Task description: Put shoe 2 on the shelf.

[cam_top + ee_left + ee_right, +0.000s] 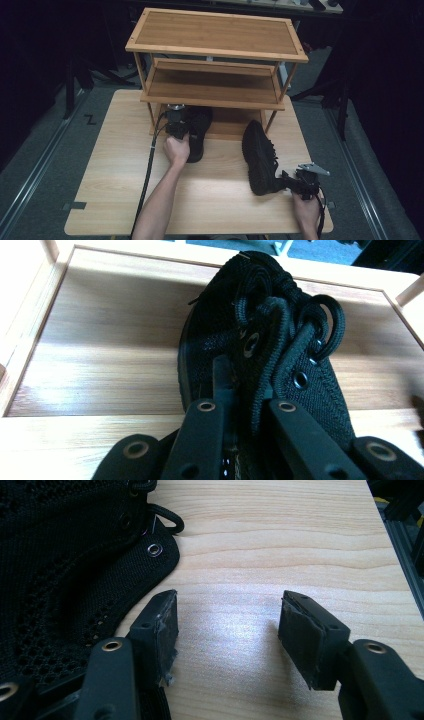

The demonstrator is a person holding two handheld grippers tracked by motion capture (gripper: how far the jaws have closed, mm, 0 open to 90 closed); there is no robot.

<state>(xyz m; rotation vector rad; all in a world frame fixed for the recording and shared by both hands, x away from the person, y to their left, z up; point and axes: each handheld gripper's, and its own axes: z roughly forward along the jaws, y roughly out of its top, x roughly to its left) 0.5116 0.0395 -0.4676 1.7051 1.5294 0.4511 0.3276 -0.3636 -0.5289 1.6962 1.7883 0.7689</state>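
Observation:
A black lace-up shoe lies with its toe inside the bottom shelf of a bamboo rack. My left gripper is shut on this shoe; in the left gripper view its jaws pinch the upper beside the laces. A second black shoe lies on the table at the right, toe towards the rack. My right gripper sits at that shoe's heel end. In the right gripper view it stands open over bare wood, the shoe against its left jaw.
The rack has three shelves and stands at the far side of the wooden table. Its middle shelf hangs low over the left shoe. Dark floor and stand legs surround the table.

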